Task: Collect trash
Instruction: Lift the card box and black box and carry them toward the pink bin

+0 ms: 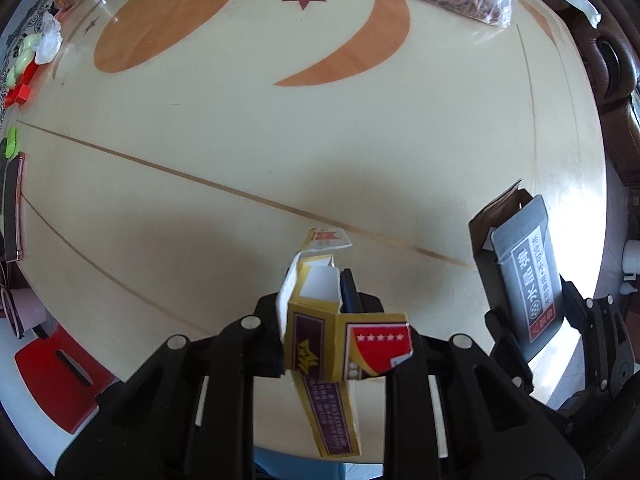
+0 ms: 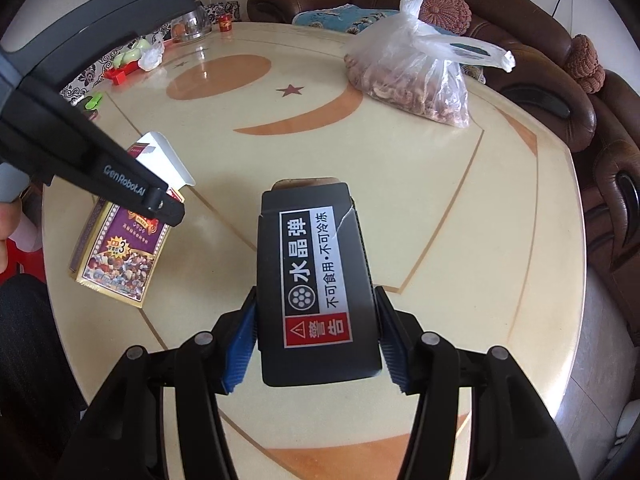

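My left gripper (image 1: 316, 320) is shut on an opened yellow, purple and red cardboard box (image 1: 344, 344) and holds it above the table. The same box (image 2: 120, 256) shows in the right wrist view at the left, gripped by the left gripper (image 2: 168, 204). My right gripper (image 2: 316, 344) is shut on a black box with a white Chinese label (image 2: 316, 280), held above the table's near part. That black box (image 1: 524, 280) and right gripper also show at the right edge of the left wrist view.
The round cream table (image 2: 460, 208) has orange moon shapes and a star. A plastic bag of dried food (image 2: 416, 76) lies at the far right. Toys and a glass jar (image 2: 192, 24) sit at the far left. A brown sofa (image 2: 560, 92) curves behind. A red stool (image 1: 60, 368) stands at left.
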